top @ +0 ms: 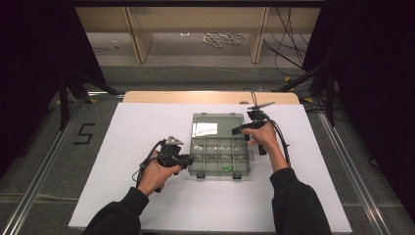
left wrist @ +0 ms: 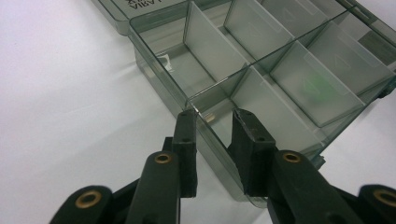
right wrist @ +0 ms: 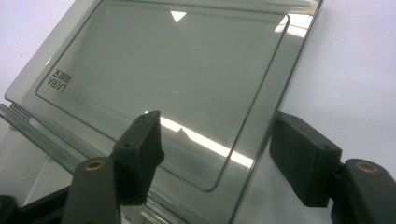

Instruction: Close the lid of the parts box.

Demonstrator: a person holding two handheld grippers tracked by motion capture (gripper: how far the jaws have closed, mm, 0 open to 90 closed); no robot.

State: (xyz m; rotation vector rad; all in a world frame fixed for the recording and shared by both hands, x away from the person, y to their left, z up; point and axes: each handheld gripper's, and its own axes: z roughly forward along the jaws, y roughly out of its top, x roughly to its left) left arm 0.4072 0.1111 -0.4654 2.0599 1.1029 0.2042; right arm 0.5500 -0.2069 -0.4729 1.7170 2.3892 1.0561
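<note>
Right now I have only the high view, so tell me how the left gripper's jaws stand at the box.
Observer: The left gripper is open and straddles a side wall of the box: one jaw outside, the other inside a compartment.
Operator: Now report the right gripper.
Observer: The right gripper is open wide across an edge of the lid: one jaw in front of the panel, the other beyond its edge with a clear gap.
Operator: Give me a mark on the lid.
Observer: Dark lettering is printed in one corner of the panel, away from both jaws.
</note>
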